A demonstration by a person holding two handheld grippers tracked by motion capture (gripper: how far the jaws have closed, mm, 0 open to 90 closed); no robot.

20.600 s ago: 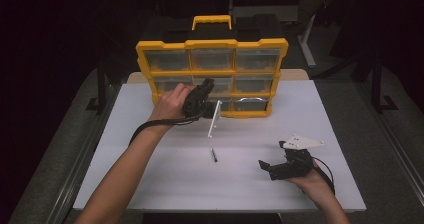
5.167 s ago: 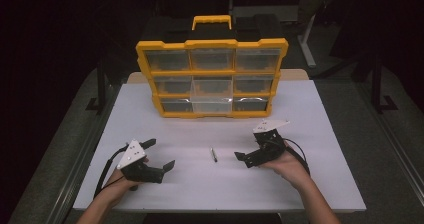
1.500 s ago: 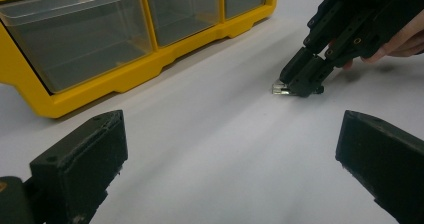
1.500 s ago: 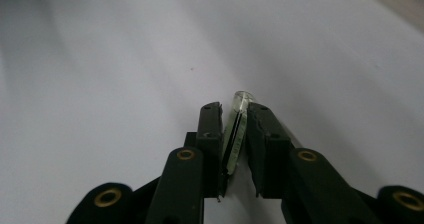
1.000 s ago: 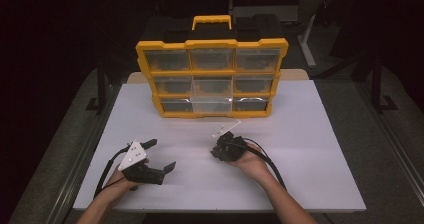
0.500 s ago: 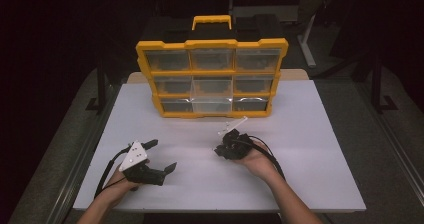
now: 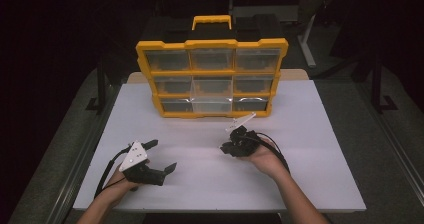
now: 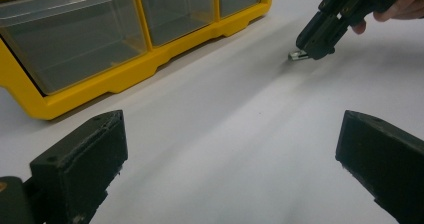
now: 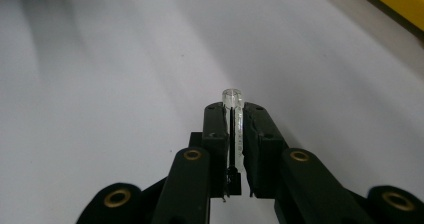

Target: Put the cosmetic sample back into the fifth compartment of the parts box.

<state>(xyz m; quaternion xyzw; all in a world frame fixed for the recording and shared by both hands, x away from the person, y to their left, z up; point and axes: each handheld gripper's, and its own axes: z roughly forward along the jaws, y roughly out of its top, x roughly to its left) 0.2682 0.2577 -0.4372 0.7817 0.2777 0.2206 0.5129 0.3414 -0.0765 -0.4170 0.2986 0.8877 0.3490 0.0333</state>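
My right gripper (image 7: 226, 147) hovers low over the middle of the white table (image 7: 310, 134), shut on a small clear tube (image 9: 233, 103). The tube's end pokes out past the black pads (image 9: 215, 129). In the left gripper view the right gripper (image 8: 314, 50) shows at the upper right, with the small clear tube (image 8: 298, 55) glinting at its tips just above the table. My left gripper (image 7: 162, 155) rests near the front left of the table, its jaws wide open with nothing between them (image 8: 232, 139).
A yellow organizer (image 7: 212, 79) with several clear drawers and a top handle stands upright at the back middle of the table. The organizer's lower frame (image 8: 115, 79) lies close ahead of the left gripper. The surroundings beyond the table edges are dark.
The right gripper has drifted a little to the right and slightly up with the tube still clamped. The left gripper has stayed in place.
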